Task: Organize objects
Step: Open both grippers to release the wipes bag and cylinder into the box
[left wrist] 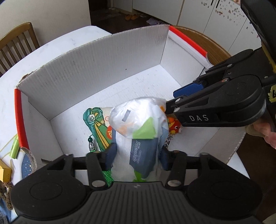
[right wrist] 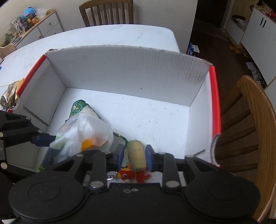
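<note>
A white corrugated box (left wrist: 103,69) with red edge strips stands on the white table (right wrist: 103,36). Inside it lies a plastic-wrapped white, green and blue packet (left wrist: 143,137), partly over a green patterned pouch (left wrist: 96,120) with a tassel. My left gripper (left wrist: 138,156) points down into the box, its blue pads on either side of the packet, open. An orange-red fish keychain (right wrist: 132,174) lies on the box floor. Over it, a pale yellow cylinder (right wrist: 137,157) sits between the blue pads of my right gripper (right wrist: 134,157), with a gap at the left pad.
Wooden chairs stand at the table: one at the right (right wrist: 255,129), one at the far side (right wrist: 107,12). Left of the box lie a green tube (left wrist: 14,146), a yellow carton (left wrist: 5,172) and a snack bag (right wrist: 10,98). A person's hand (left wrist: 265,132) holds the right gripper.
</note>
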Demonstrator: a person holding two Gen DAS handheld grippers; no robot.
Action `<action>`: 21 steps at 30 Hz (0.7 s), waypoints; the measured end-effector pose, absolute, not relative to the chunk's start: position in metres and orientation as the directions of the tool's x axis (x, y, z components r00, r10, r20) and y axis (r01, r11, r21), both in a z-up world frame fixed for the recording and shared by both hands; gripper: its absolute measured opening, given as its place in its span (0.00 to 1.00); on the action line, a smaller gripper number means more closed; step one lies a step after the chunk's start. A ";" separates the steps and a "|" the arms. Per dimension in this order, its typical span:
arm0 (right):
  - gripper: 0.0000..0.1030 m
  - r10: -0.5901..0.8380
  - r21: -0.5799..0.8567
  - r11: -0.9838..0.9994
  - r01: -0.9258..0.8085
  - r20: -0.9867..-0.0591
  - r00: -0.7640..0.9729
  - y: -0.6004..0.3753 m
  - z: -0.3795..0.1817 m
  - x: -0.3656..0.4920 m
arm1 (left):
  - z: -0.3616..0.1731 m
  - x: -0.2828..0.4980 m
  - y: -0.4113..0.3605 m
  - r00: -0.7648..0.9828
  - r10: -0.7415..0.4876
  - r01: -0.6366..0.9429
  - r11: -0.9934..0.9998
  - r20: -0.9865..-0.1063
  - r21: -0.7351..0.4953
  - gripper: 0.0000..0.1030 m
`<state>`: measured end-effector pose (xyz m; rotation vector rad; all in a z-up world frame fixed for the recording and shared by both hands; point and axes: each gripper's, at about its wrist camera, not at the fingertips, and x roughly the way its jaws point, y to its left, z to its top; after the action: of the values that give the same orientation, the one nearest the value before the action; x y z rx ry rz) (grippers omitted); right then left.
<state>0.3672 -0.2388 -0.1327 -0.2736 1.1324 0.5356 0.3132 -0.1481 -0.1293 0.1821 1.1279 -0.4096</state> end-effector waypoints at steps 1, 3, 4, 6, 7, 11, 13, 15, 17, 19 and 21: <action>0.28 0.266 0.056 0.840 -0.539 -0.909 0.320 -0.240 -0.131 0.367 | -0.128 0.311 -0.147 0.370 -0.229 0.405 0.912 -0.900 -0.065 0.57; 0.31 0.263 0.044 0.837 -0.546 -0.907 0.330 -0.242 -0.128 0.365 | -0.126 0.307 -0.144 0.379 -0.236 0.400 0.914 -0.895 -0.072 0.57; 0.33 0.269 0.042 0.832 -0.553 -0.903 0.335 -0.244 -0.125 0.363 | -0.124 0.305 -0.143 0.384 -0.238 0.396 0.915 -0.892 -0.073 0.57; 0.34 0.283 0.046 0.825 -0.564 -0.897 0.340 -0.248 -0.120 0.359 | -0.120 0.301 -0.139 0.397 -0.245 0.389 0.918 -0.885 -0.079 0.57; 0.35 0.289 0.046 0.820 -0.570 -0.893 0.344 -0.249 -0.118 0.358 | -0.117 0.301 -0.137 0.404 -0.246 0.384 0.920 -0.881 -0.081 0.57; 0.39 0.303 0.023 0.804 -0.594 -0.875 0.378 -0.255 -0.106 0.348 | -0.105 0.293 -0.131 0.440 -0.257 0.367 0.926 -0.860 -0.089 0.57; 0.40 0.316 0.029 0.803 -0.595 -0.867 0.385 -0.258 -0.100 0.344 | -0.100 0.291 -0.129 0.458 -0.263 0.357 0.929 -0.849 -0.096 0.57; 0.41 0.335 0.041 0.802 -0.596 -0.857 0.391 -0.261 -0.095 0.341 | -0.093 0.288 -0.126 0.475 -0.271 0.351 0.931 -0.837 -0.102 0.57; 0.43 0.353 0.051 0.801 -0.597 -0.846 0.401 -0.264 -0.087 0.337 | -0.087 0.283 -0.123 0.493 -0.276 0.346 0.932 -0.825 -0.105 0.57; 0.46 0.370 0.059 0.800 -0.598 -0.832 0.413 -0.268 -0.078 0.333 | -0.080 0.277 -0.119 0.512 -0.280 0.342 0.934 -0.812 -0.106 0.57; 0.48 0.387 0.068 0.799 -0.598 -0.819 0.424 -0.270 -0.071 0.328 | -0.076 0.274 -0.119 0.532 -0.280 0.339 0.935 -0.799 -0.102 0.57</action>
<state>0.3278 -0.2702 -0.0706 -0.2487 0.9494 0.6234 0.2741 -0.1192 -0.0761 0.0689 0.9394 -0.3697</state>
